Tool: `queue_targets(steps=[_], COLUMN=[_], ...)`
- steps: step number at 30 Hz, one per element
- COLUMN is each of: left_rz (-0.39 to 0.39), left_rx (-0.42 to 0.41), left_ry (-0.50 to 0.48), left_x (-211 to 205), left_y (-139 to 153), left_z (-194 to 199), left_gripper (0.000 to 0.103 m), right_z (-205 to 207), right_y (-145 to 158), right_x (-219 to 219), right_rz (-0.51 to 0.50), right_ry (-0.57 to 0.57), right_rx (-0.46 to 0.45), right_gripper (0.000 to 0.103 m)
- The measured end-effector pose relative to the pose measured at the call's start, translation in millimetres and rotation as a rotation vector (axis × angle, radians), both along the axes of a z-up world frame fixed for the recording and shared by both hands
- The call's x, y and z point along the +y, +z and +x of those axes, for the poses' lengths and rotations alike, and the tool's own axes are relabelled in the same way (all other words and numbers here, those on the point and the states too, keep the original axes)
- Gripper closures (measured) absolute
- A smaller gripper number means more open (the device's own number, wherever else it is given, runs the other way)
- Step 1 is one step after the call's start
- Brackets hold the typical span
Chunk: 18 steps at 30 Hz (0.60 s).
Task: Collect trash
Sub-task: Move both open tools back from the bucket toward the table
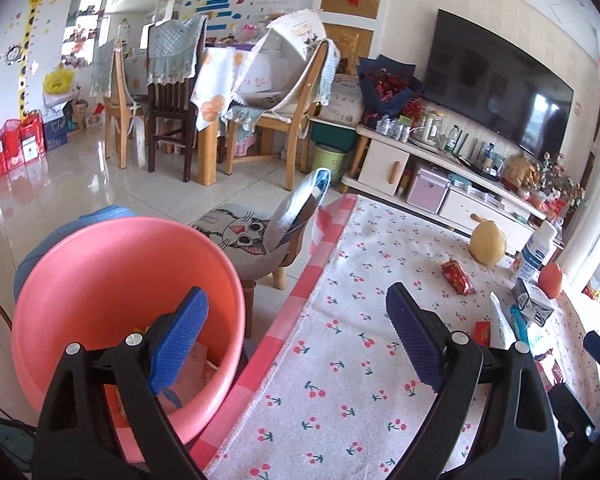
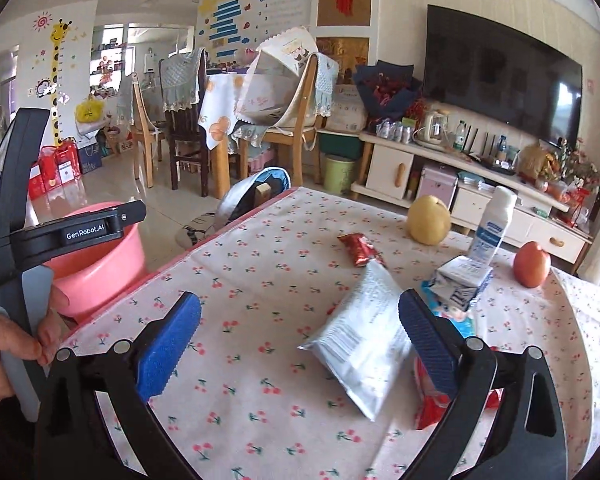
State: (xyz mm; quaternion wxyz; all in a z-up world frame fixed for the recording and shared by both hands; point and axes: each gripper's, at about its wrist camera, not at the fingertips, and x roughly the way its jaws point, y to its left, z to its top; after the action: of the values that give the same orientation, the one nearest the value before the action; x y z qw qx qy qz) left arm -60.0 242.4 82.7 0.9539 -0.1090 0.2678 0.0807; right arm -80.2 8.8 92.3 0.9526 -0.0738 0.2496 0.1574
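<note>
A pink basin [image 1: 120, 280] stands off the left edge of the cherry-print table [image 1: 340, 360], with some paper in its bottom. My left gripper [image 1: 296, 292] is open and empty, one finger over the basin and the other over the cloth. My right gripper [image 2: 300, 296] is open above the table. A silver snack packet [image 2: 360, 344] lies on the cloth just inside its right finger, untouched. A red wrapper [image 2: 360, 248] lies farther back, and a crumpled milk carton [image 2: 460, 276] sits to the right. Another red wrapper [image 2: 432, 404] shows under the right finger.
A yellow pear [image 2: 428, 220], a white bottle [image 2: 494, 220] and an orange fruit [image 2: 532, 258] stand at the table's far side. A cat-print stool [image 1: 244, 236] is beyond the basin. A hand [image 2: 4, 344] holds the left gripper at the right wrist view's left edge.
</note>
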Motion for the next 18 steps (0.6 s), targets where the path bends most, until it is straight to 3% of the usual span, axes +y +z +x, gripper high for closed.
queue_targets(steps=[18], left_rz=[0.132], left_rx=[-0.023], left_ry=[-0.142], left_x=[-75], left_y=[1], left_z=[1], left_gripper=[0.012], right_z=[3], right_y=[-3], right_x=[-98], right_rz=[0.130], right_ry=[-0.181], right_rx=[0.045], right_gripper=[0.005])
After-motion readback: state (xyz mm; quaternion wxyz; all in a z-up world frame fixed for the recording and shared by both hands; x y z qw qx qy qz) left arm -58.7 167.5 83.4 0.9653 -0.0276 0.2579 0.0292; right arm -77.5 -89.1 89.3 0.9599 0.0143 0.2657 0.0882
